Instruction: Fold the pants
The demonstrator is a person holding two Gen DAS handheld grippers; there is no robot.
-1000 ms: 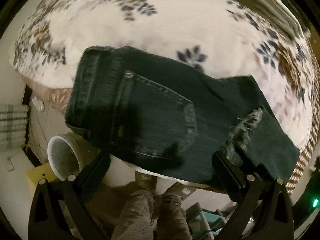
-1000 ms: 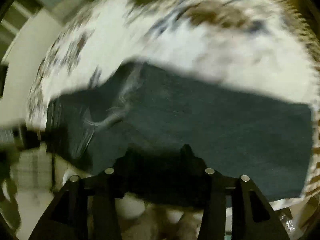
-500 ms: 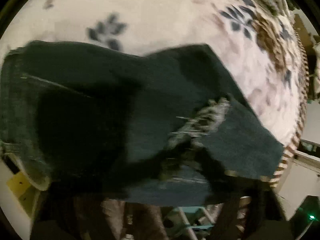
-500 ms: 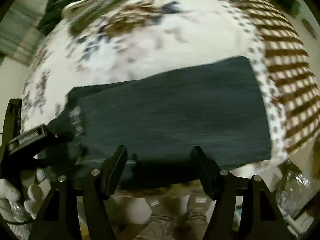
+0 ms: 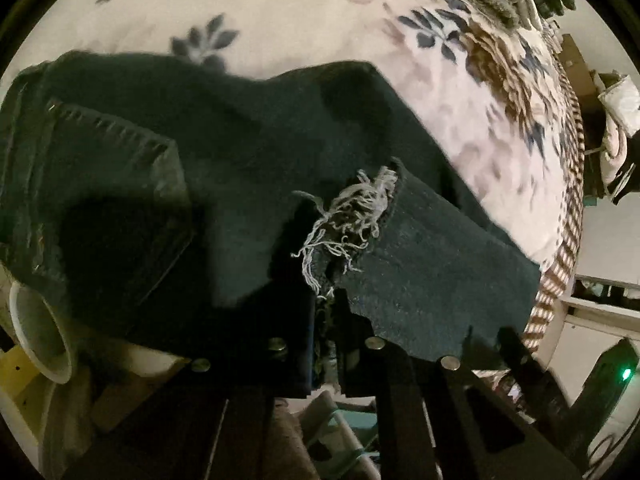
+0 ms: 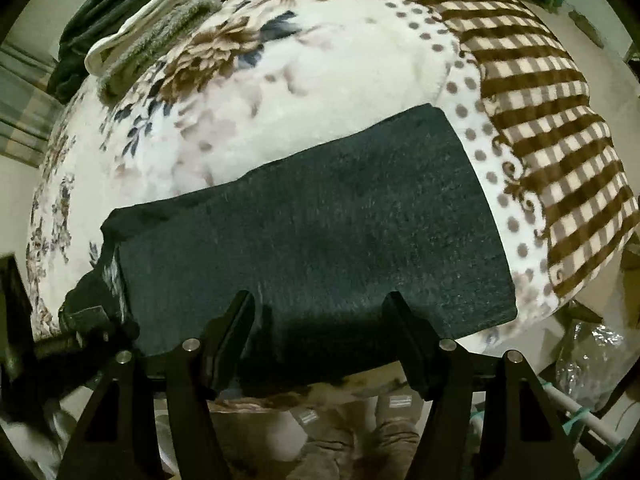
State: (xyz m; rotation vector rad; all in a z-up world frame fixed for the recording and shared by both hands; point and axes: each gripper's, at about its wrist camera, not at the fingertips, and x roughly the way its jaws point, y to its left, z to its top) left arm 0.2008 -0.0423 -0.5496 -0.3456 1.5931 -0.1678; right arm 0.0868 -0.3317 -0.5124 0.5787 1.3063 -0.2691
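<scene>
Dark denim pants [image 5: 248, 168] lie on a floral blanket [image 5: 304, 20], back pocket at the left, a frayed rip [image 5: 352, 216] near the middle. My left gripper [image 5: 326, 320] is shut on the near edge of the pants just below the rip. In the right wrist view the pants leg [image 6: 320, 232] lies flat across the blanket [image 6: 320, 80]. My right gripper [image 6: 320, 316] is open, its fingers [image 6: 232, 328] over the leg's near edge. The left gripper [image 6: 80, 320] shows at the far left there, on the fabric.
A white bucket [image 5: 44, 332] stands below the bed edge at the left. A pile of folded clothes [image 6: 152, 28] lies at the far end of the bed. The blanket's brown checked border [image 6: 552, 120] hangs at the right. My slippered feet [image 6: 360, 440] are below.
My left gripper has moved right along the pants edge and shut on the fabric by the rip. My right gripper has swung right over the leg and opened.
</scene>
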